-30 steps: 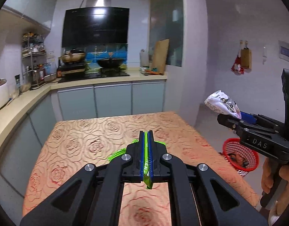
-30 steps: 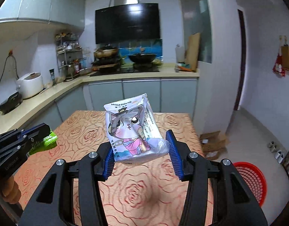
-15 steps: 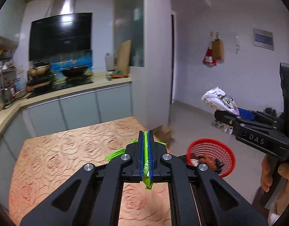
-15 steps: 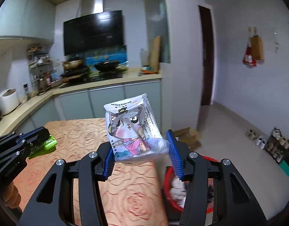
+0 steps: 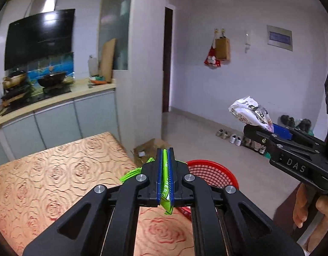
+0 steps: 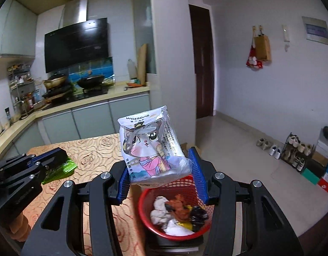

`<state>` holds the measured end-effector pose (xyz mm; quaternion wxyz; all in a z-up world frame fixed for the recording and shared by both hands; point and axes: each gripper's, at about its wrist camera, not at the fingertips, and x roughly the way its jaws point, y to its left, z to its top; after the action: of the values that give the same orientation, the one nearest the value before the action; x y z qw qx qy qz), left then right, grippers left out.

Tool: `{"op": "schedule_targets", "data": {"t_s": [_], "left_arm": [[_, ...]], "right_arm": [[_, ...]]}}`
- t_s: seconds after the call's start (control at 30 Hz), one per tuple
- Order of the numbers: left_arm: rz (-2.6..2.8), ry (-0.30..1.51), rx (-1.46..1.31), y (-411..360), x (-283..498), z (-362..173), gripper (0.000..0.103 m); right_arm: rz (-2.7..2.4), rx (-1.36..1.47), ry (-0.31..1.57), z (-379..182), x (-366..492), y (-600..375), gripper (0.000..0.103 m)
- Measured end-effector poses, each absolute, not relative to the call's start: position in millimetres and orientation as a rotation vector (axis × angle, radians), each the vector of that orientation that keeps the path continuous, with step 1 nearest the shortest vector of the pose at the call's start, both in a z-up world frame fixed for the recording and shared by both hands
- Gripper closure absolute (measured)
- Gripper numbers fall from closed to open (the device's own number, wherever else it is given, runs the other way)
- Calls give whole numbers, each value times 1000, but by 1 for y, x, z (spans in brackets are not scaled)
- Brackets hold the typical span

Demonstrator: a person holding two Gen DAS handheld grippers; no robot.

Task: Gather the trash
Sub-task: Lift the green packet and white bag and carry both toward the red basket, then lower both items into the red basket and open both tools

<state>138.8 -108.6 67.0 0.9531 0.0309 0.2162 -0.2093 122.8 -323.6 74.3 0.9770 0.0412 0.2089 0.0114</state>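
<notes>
**Both grippers loaded, red basket below**

Left gripper has its blue pads pressed tight together on a green wrapper, which is squeezed flat between them, its lower corner poking out beneath and a crumpled green edge showing to the left of the fingers. From the right wrist view that same gripper hangs above the table with the green wrapper sticking out under its tip.

Right gripper holds a white tissue pack printed with a cartoon cat; the jaws stand partway apart, each blue pad against one side of the pack, which stands tilted above them. In the left wrist view the right gripper sits off to the right with the pack at its tip, and a hand grips the handle below.

Underneath, a red mesh basket rests on the floor just beside the table's edge, with white crumpled paper, something orange and something black inside. The table wears an orange rose-patterned cloth. Behind it run the kitchen counter and hob with pans; shoes line the far wall.
</notes>
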Motion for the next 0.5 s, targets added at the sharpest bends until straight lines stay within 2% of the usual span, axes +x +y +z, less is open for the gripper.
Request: {"op": "schedule_targets", "data": {"t_s": [0.5], "left_arm": [[-572, 614, -45, -156, 208, 26, 100]], "right_arm": [[-59, 99, 520, 36, 159, -353, 55]]}}
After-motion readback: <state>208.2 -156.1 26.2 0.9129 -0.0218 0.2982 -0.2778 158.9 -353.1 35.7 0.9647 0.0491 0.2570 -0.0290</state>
